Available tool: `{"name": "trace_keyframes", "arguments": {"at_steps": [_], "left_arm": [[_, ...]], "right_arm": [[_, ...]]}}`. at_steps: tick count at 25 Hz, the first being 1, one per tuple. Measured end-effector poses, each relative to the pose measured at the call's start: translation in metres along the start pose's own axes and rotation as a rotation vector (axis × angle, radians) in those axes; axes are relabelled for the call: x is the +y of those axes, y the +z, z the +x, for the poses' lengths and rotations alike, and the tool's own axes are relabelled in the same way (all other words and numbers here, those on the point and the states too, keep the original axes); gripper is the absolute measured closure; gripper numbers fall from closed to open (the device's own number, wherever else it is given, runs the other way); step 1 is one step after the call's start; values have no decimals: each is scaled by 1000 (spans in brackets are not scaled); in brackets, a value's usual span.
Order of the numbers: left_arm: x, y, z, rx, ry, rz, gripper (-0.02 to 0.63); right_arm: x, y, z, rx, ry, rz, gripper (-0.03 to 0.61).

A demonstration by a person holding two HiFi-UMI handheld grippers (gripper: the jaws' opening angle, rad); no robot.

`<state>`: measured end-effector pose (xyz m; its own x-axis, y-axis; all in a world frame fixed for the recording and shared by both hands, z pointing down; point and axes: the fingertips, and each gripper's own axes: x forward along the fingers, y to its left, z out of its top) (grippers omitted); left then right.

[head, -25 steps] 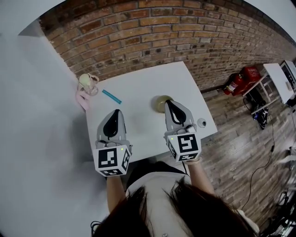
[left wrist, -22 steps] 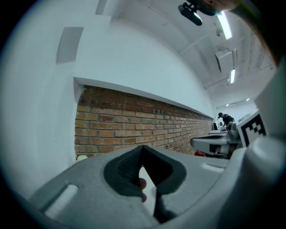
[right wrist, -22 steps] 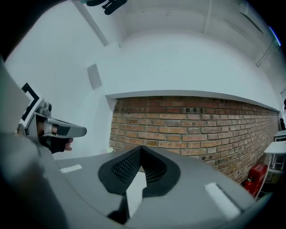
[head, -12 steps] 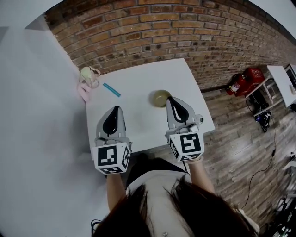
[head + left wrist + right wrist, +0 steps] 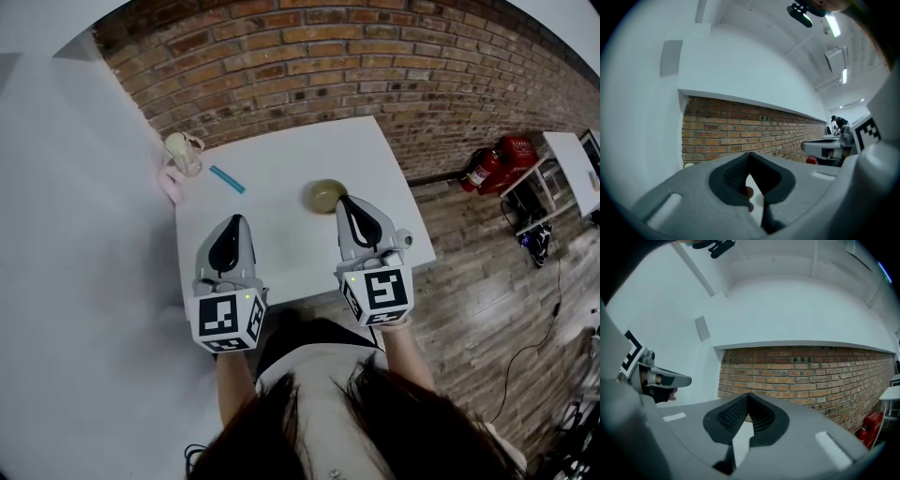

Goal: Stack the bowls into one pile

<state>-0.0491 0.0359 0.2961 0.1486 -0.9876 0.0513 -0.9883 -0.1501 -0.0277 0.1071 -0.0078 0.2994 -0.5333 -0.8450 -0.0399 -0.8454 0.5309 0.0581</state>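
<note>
An olive-green bowl [image 5: 323,195] sits on the white table [image 5: 281,225], right of its middle. From above I cannot tell whether it is one bowl or several nested. My right gripper [image 5: 343,202] hovers just right of and nearer than the bowl, its tip at the bowl's rim, shut with nothing in it. My left gripper [image 5: 235,223] is over the table's near left part, well apart from the bowl, also shut and empty. The left gripper view [image 5: 750,155] and the right gripper view [image 5: 749,396] show closed jaws before a brick wall; the bowl is hidden in both.
At the table's far left corner stands a clear cup [image 5: 180,150] beside a pink item [image 5: 169,184], with a blue stick [image 5: 226,180] lying nearby. A small round object [image 5: 406,241] lies at the right edge. A brick wall [image 5: 328,75] backs the table; red fire extinguishers [image 5: 495,159] stand on the floor.
The head view has shifted slightly, so the table sits a little higher in frame. Both grippers stay shut and in nearly the same places.
</note>
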Motion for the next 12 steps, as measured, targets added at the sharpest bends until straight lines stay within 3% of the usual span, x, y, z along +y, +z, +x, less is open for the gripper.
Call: {"name": "trace_keyframes", "arguments": {"at_steps": [12], "left_arm": [[11,0,7,-2,-4,-11,614]], "right_arm": [[5,-1,11,5,0,4,575]]}}
